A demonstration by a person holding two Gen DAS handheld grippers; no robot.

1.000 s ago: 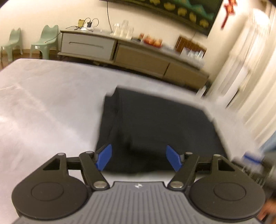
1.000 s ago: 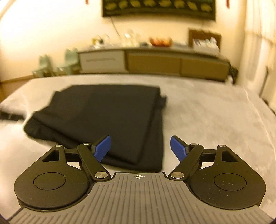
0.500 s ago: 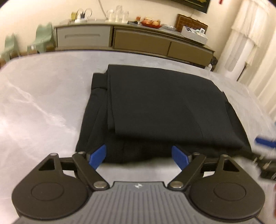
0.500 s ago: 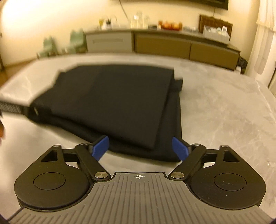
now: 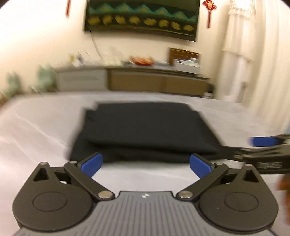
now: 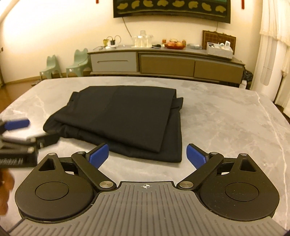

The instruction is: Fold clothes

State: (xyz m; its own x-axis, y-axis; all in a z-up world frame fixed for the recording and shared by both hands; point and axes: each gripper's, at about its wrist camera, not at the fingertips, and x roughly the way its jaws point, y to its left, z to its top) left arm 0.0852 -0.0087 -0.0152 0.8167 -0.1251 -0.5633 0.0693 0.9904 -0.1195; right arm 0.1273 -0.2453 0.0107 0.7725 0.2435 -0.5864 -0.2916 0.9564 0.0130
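On the grey marble table [image 6: 226, 116] a black garment [image 6: 125, 116] lies folded into a rough rectangle, one layer stacked on a wider one beneath. Half a second back both grippers sat low and close over its near edge; now both views have tipped up and pulled away, so the cloth looks smaller, bare table shows between it and the fingers, and the wall hanging [image 6: 172, 7] has come into sight. The left view is smeared with motion blur; the right is sharp.

The left gripper [image 5: 145, 164] has its blue pads spread wide with nothing between them, just short of the garment's near hem [image 5: 143, 159]. The right gripper [image 6: 147, 155] is likewise wide apart and empty, its left pad overlapping the cloth's front edge in the picture; whether it touches I cannot tell. Each gripper pokes into the other's view from the side, beside a corner of the garment.

Behind the table runs a long low sideboard [image 6: 163, 61] carrying a fruit bowl [image 6: 174, 44], clear jars [image 6: 142, 40] and a grey box [image 6: 220, 50]. Two pale green child's chairs [image 6: 78, 60] stand at its left, and a white curtain [image 6: 271, 41] hangs at the right. Red ornaments [image 5: 209, 5] hang beside the wall hanging.

White lettering marks the side of each gripper body, too blurred to read.
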